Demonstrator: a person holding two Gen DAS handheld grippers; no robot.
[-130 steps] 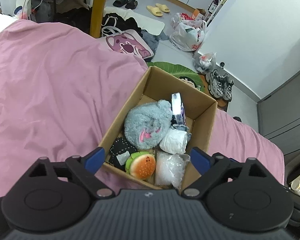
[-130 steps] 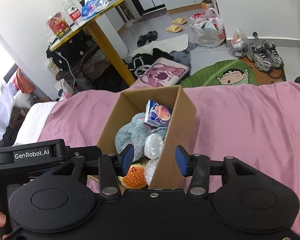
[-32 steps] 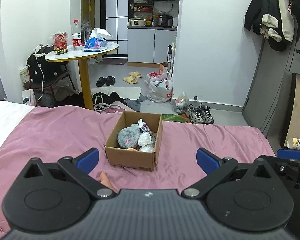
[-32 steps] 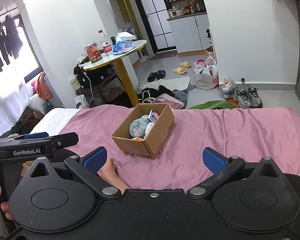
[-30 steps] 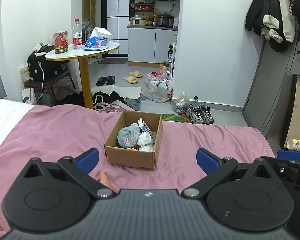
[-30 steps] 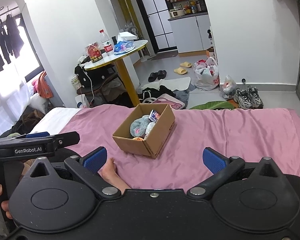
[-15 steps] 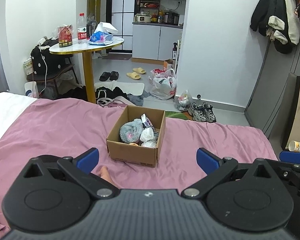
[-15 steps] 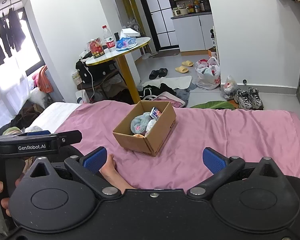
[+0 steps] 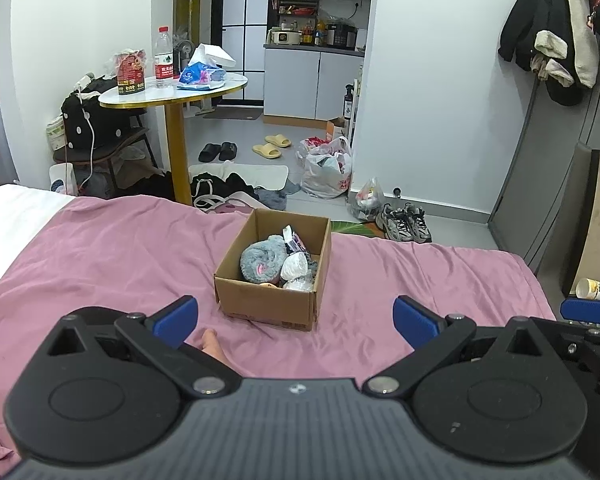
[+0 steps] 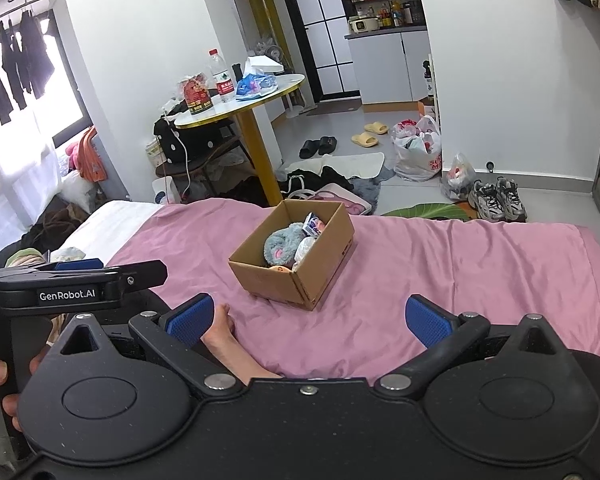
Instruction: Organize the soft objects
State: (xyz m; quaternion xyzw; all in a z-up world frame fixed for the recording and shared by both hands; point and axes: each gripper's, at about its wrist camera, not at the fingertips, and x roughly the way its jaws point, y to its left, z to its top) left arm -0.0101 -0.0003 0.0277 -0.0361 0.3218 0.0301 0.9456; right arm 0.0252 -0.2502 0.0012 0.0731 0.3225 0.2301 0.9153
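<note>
With both grippers' jaws released and empty, hold them well clear of the filled cardboard box (image 9: 274, 280) on the bed (image 9: 100, 256).

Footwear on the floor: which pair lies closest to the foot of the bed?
The grey sneakers, beside the bed's far edge at the right wall. The black slippers and yellow slippers lie farther off toward the kitchen.

box (image 9: 274, 304) at frame centre, on bed (image 9: 100, 256) | plush toy (image 9: 262, 262) in box, left half; wrapped bundle (image 9: 295, 266) just right of it | round table (image 9: 172, 90) upper left, behind bed | sneakers (image 9: 404, 222) on floor, right of box, beyond bed edge
</note>
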